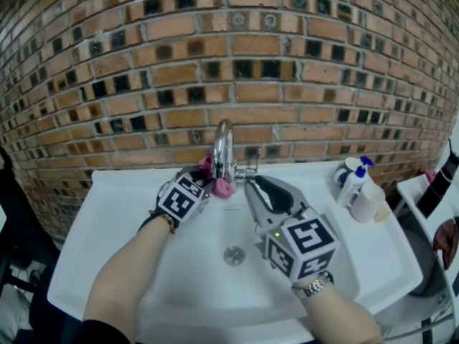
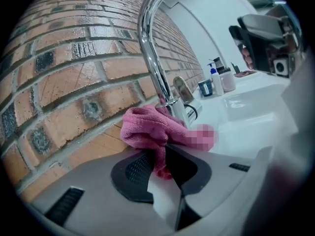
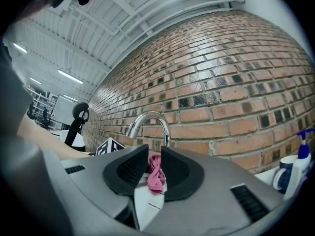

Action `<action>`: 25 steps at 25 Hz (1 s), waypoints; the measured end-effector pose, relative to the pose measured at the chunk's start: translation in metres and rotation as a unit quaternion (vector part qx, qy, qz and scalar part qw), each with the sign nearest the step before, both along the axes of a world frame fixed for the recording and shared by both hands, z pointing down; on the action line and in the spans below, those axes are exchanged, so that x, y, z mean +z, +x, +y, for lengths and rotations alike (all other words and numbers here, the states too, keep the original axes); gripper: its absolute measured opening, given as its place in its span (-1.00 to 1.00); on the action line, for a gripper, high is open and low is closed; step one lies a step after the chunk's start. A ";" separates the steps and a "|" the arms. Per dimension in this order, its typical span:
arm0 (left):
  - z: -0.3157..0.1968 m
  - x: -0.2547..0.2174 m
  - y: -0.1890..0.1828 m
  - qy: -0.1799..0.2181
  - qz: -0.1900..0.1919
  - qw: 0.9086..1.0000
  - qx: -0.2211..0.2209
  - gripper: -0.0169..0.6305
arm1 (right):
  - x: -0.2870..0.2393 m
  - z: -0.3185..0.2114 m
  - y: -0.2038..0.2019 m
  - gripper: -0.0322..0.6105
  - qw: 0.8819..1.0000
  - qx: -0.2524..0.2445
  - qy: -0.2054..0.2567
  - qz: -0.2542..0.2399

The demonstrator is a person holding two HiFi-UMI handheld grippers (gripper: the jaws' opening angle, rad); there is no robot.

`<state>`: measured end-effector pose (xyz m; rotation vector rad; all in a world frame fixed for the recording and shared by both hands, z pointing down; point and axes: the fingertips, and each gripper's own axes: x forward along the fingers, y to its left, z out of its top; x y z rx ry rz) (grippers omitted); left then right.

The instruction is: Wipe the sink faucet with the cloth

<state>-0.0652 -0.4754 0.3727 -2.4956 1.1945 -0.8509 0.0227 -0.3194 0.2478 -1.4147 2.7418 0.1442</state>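
A chrome faucet (image 1: 224, 145) arches over the white sink (image 1: 143, 264). A pink cloth (image 1: 219, 181) is bunched round its base. My left gripper (image 1: 203, 190) comes in from the left and is shut on the pink cloth (image 2: 147, 129), which sits against the faucet's stem (image 2: 156, 73). My right gripper (image 1: 249, 185) hovers just right of the faucet, pointing at it, its jaws a narrow gap apart. A strip of pink cloth (image 3: 156, 173) shows in that gap below the faucet's spout (image 3: 147, 122). I cannot tell whether the pads press on it.
A brick wall (image 1: 229, 56) stands right behind the sink. The drain (image 1: 234, 255) lies in the basin below the grippers. A white pump bottle (image 1: 356, 185) and a cup (image 1: 346, 172) stand at the sink's right end. A chair (image 1: 437, 199) is at the far right.
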 end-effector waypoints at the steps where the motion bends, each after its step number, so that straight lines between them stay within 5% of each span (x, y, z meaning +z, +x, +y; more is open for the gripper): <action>1: 0.001 0.003 -0.002 -0.002 -0.003 1.000 -0.003 -0.70 | 0.000 0.000 0.000 -0.62 1.000 0.000 0.000 0.000; 15: 0.024 0.014 0.001 -0.001 -0.034 0.999 0.011 -0.70 | 0.001 0.001 0.000 -0.62 1.000 0.001 0.001 -0.002; 25: 0.048 -0.017 -0.003 0.110 -0.035 0.993 -0.003 -0.70 | 0.001 0.000 0.003 -0.62 1.000 0.002 0.001 -0.006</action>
